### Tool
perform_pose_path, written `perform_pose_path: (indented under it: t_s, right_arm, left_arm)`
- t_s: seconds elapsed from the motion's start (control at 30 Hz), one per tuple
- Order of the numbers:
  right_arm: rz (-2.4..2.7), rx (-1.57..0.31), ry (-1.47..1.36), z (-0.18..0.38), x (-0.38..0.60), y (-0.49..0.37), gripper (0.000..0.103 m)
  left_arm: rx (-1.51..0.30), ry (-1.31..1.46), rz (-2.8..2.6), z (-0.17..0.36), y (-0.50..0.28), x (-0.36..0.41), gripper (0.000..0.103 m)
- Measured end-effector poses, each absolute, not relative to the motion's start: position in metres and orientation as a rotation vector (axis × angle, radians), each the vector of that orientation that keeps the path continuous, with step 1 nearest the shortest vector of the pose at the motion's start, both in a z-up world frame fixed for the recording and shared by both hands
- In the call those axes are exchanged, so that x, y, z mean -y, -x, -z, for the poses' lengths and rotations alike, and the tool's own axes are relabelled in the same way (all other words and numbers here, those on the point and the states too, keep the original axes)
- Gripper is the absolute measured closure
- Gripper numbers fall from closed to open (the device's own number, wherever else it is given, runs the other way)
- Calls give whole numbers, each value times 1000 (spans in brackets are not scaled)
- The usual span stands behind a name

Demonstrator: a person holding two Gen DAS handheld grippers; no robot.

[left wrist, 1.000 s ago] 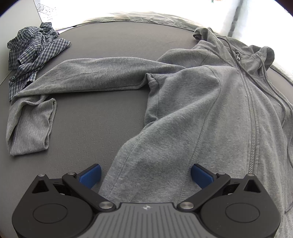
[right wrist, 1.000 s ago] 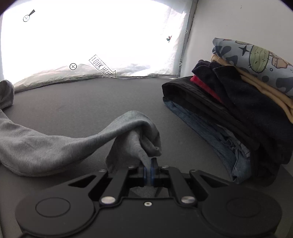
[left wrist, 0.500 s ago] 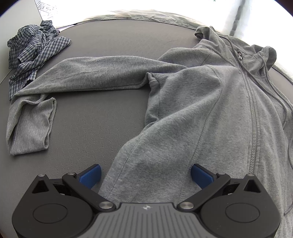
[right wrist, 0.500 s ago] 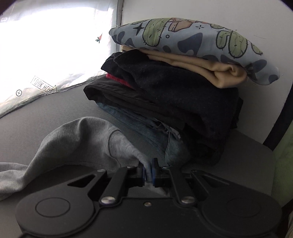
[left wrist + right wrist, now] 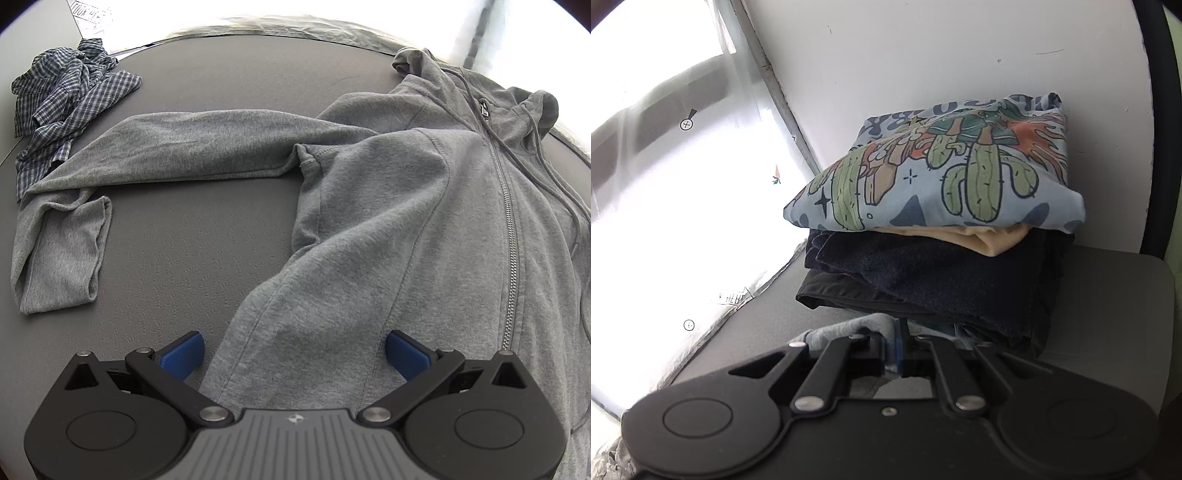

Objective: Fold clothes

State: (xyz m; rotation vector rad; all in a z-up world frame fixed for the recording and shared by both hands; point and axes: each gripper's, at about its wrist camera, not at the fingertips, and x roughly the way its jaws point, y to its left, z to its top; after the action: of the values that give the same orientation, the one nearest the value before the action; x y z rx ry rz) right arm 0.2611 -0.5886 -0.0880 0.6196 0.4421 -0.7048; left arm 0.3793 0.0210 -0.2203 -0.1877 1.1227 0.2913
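Left wrist: your hoodie [image 5: 388, 229] lies zipped and flat, one sleeve [image 5: 192, 147] outstretched; left gripper [image 5: 293, 354] released. Right gripper [image 5: 894, 354] clenched on grey fabric.

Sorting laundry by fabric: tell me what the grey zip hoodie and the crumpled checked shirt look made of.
Grey zip hoodie: soft matte knit, likely cotton jersey or fleece; heathered surface, stitched seams, metal-looking zipper. Crumpled blue-and-white checked shirt: thin woven cloth, probably cotton; crisp small creases.
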Motion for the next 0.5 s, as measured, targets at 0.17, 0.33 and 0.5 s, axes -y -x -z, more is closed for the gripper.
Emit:
perform_pose_path:
  t_s: [0.17,0.33,0.5]
  right_arm:
    - [672,-422,-829,73,604,-243,98]
    - [742,-533,-857,93,615,-237,97]
    - [794,-636,-942,139,629,-240,93]
  left_arm:
    - [-1126,187,-288,220,-380,-21,0]
    - [-1124,186,-287,220,-379,-21,0]
    - [-1125,186,-286,220,-380,-21,0]
